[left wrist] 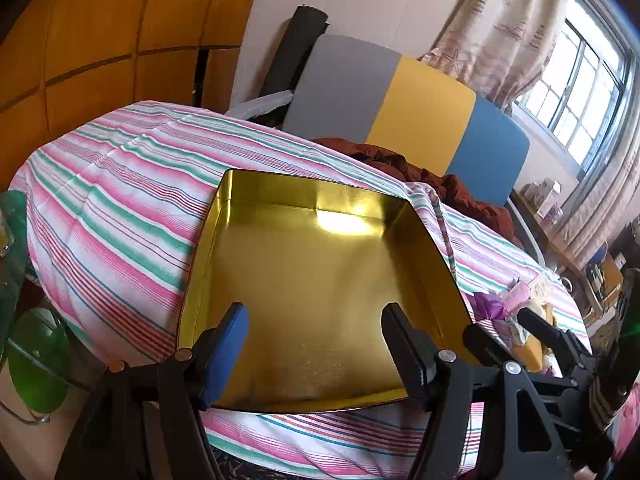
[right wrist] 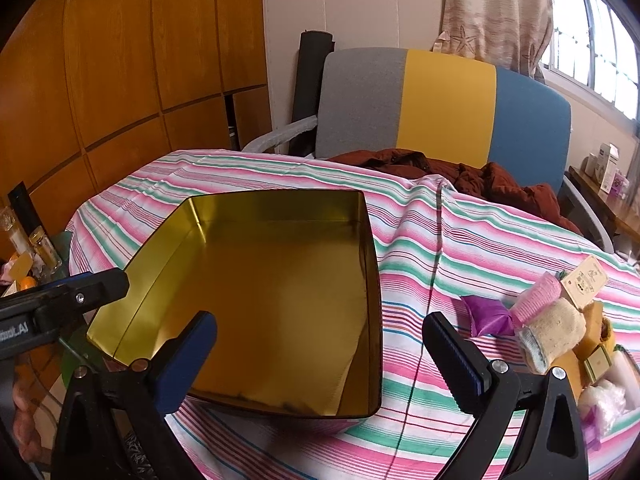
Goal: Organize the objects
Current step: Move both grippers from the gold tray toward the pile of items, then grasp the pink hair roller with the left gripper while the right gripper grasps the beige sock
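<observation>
An empty gold tin box [left wrist: 312,288] lies open on the striped tablecloth [left wrist: 112,208]; it also shows in the right wrist view [right wrist: 264,280]. My left gripper [left wrist: 316,332] is open and empty, hovering over the box's near part. My right gripper [right wrist: 320,340] is open and empty, above the box's near right edge. A pile of small items lies to the right: a purple packet [right wrist: 486,316], a pink cloth [right wrist: 536,296], a beige rolled cloth [right wrist: 552,334], a printed card [right wrist: 586,280] and yellow blocks [right wrist: 592,330]. The right gripper's arm shows in the left wrist view [left wrist: 532,344].
A grey, yellow and blue chair [right wrist: 440,108] with a rust-red garment [right wrist: 480,180] stands behind the table. Wooden cabinets [right wrist: 120,80] are at the left. Small bottles [right wrist: 40,244] stand on a glass side table at the left. A window [left wrist: 580,80] is at the right.
</observation>
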A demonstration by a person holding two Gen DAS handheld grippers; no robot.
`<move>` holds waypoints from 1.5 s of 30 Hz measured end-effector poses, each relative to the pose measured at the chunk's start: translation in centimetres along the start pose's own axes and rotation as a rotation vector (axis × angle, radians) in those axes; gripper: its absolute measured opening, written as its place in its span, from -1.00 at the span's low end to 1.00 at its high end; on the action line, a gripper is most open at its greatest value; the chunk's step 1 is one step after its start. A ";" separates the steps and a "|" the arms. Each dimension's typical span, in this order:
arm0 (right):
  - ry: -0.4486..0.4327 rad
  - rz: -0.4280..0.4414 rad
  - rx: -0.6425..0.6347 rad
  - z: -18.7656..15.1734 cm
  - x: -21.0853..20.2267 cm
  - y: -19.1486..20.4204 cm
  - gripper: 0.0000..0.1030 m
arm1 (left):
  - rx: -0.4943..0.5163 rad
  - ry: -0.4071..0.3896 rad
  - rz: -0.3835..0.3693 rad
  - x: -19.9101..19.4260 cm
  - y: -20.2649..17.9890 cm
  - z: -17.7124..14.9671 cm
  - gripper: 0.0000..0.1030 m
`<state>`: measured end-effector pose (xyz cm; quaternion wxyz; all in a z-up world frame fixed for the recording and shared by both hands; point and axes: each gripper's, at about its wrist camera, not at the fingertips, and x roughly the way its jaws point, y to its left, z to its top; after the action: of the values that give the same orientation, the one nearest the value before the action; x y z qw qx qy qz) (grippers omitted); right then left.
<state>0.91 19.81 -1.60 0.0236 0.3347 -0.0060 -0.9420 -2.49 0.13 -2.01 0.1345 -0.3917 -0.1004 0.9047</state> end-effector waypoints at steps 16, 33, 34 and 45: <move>-0.025 -0.161 0.165 0.0 -3.4 -10.6 1.00 | 0.323 0.031 -0.198 1.1 -8.0 1.2 0.62; 0.140 -0.109 0.026 1.2 -0.9 -20.1 1.00 | 0.435 0.157 -0.294 5.1 -14.8 3.2 0.59; 0.164 -0.118 -0.016 1.1 0.0 -19.7 1.00 | 0.438 0.163 -0.294 5.4 -15.0 3.4 0.59; 0.286 -0.099 -0.164 -1.1 2.6 -19.6 0.28 | 0.503 0.225 -0.363 9.9 -19.0 5.2 0.59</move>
<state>-1.22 39.26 -4.68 0.0050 0.4620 0.0909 -0.8822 -9.68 20.83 0.22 0.3963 -0.4196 0.0736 0.8133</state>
